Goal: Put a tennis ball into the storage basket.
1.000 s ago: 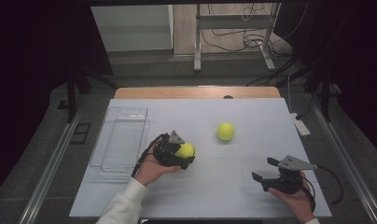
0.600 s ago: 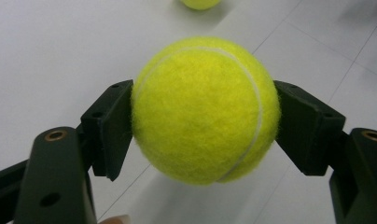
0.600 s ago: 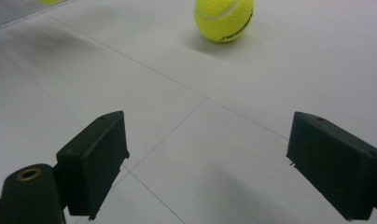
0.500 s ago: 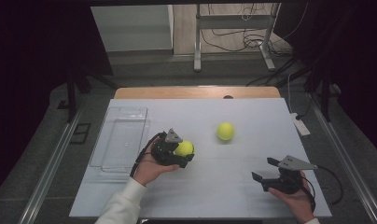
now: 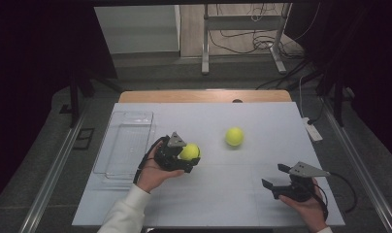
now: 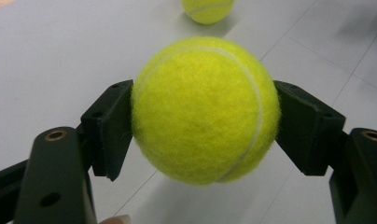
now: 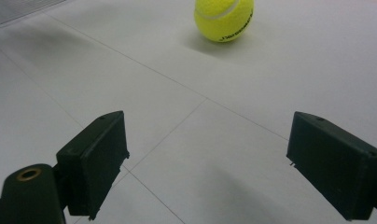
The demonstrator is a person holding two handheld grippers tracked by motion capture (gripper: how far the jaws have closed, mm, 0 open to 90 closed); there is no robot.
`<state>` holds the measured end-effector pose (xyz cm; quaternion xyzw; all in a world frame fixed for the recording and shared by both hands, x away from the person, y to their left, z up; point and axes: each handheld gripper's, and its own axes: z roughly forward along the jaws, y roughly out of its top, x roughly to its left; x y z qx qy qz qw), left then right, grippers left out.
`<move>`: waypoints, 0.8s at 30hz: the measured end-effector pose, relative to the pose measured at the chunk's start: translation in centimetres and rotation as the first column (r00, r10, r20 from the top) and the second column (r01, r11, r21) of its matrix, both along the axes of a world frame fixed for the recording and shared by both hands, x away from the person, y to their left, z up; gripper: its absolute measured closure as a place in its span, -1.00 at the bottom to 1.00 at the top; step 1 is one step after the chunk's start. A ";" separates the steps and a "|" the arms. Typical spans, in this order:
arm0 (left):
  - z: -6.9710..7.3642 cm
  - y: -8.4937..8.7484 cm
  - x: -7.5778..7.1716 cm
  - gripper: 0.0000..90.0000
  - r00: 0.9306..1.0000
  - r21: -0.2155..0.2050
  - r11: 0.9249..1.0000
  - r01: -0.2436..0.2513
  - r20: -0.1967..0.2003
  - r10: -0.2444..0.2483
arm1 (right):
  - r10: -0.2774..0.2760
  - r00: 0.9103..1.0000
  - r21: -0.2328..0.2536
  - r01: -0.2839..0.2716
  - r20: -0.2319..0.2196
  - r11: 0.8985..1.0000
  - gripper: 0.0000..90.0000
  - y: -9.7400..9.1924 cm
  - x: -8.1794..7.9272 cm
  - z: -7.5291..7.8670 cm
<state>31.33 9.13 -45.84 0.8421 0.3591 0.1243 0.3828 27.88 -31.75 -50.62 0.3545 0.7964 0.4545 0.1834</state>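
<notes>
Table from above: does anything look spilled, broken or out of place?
Nothing stands out. One tennis ball is clamped squarely in the left gripper, a second tennis ball sits alone on the table, the clear tray lies flat at the left, and the right gripper is open.

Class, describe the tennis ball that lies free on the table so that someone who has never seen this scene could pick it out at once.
Start at the white table and find the clear plastic tray at its left side. Going right from the tray, pass the left gripper, then reach a yellow tennis ball near the table's middle. Unlike the other tennis ball, clamped between the left gripper's jaws, it lies alone on the bare surface, untouched.
</notes>
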 end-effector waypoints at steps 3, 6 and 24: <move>0.1 0.2 0.0 -0.40 1.000 -0.007 1.000 -0.005 0.006 0.005 | 0.000 1.000 0.000 0.000 0.000 1.000 -0.73 0.0 0.0 0.0; 0.3 0.5 0.0 -0.40 1.000 -0.023 1.000 -0.013 0.016 0.014 | 0.000 1.000 0.000 0.000 0.000 1.000 -0.73 0.0 0.0 0.0; 1.4 1.9 -0.3 -0.40 0.996 -0.090 0.994 -0.060 0.067 0.067 | 0.000 1.000 0.000 0.000 0.001 1.000 -0.73 0.0 0.0 0.0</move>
